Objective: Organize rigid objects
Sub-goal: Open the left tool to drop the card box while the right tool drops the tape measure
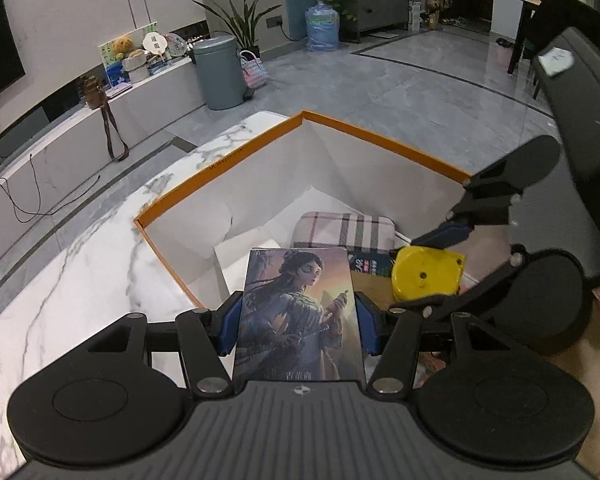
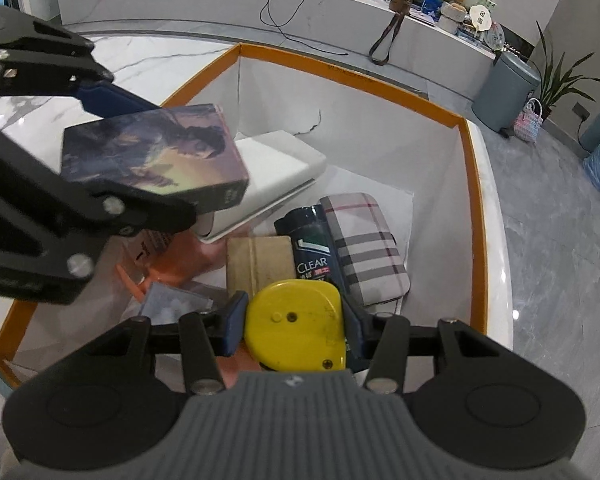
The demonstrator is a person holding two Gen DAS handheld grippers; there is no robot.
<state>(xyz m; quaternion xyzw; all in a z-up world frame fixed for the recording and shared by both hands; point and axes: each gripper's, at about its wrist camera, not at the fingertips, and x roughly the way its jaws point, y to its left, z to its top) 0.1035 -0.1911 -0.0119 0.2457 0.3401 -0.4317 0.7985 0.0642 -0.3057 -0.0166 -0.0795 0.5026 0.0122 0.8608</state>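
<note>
My left gripper (image 1: 298,320) is shut on an illustrated card box (image 1: 300,312) showing a woman with a sword, its blue pads pressing both long sides. It hangs over the orange-rimmed white storage box (image 1: 380,136). In the right wrist view that same card box (image 2: 156,152) is held tilted at the upper left by the left gripper (image 2: 140,152). My right gripper (image 2: 294,320) is shut on a yellow tape measure (image 2: 296,328), low over the storage box (image 2: 340,72). From the left wrist view the tape measure (image 1: 426,276) sits in the right gripper (image 1: 432,272) beside the card box.
Inside the storage box lie a plaid case (image 2: 364,240), a dark CLEAR bottle (image 2: 312,244), a white flat box (image 2: 276,176), a tan block (image 2: 260,260) and an orange item (image 2: 172,264). The box stands on a marble table (image 1: 80,272). A grey bin (image 1: 220,72) stands on the floor beyond.
</note>
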